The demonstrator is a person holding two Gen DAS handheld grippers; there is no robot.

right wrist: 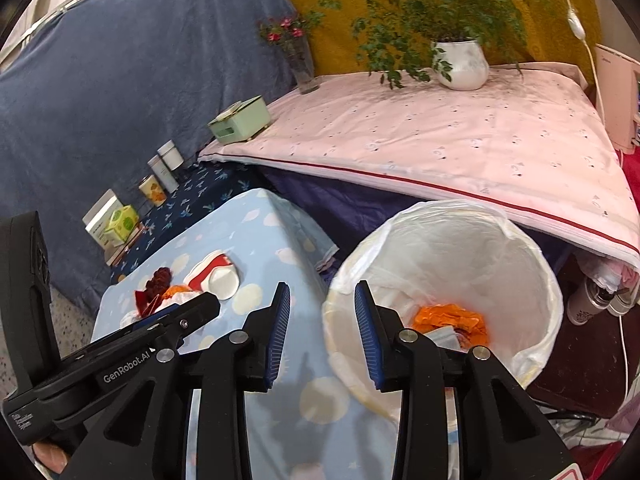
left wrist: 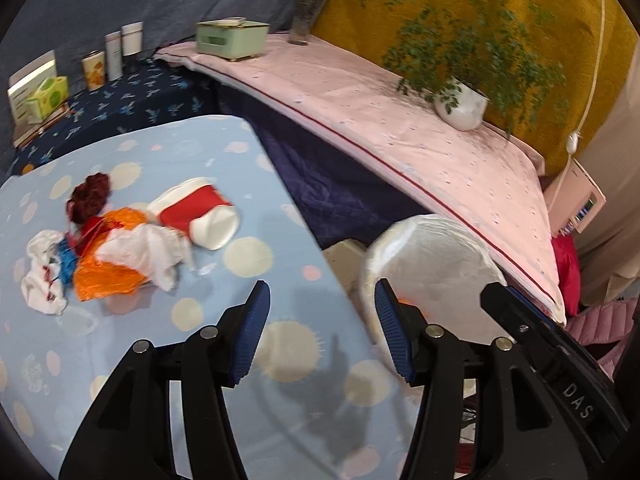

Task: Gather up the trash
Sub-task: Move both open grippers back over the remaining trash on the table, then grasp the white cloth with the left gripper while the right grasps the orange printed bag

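A pile of trash lies on the light blue spotted table (left wrist: pixel 248 360): a tipped red and white paper cup (left wrist: pixel 196 216), an orange wrapper (left wrist: pixel 108 276), crumpled white tissue (left wrist: pixel 148 254), a dark red crumple (left wrist: pixel 90 196) and a white scrap (left wrist: pixel 42 280). Beside the table's right edge stands a bin with a white liner (right wrist: pixel 444 248); an orange wrapper (right wrist: pixel 452 318) lies inside it. My left gripper (left wrist: pixel 320 300) hangs open and empty over the table edge, right of the pile. My right gripper (right wrist: pixel 322 300) is open and empty, straddling the bin's near rim.
Behind the bin runs a pink quilted surface (right wrist: pixel 440 140) with a potted plant (right wrist: pixel 460 64), a flower vase (right wrist: pixel 304 68) and a green box (right wrist: pixel 240 120). Tins (left wrist: pixel 114 54) and a tissue box (left wrist: pixel 46 96) stand on a dark blue cloth at the back left.
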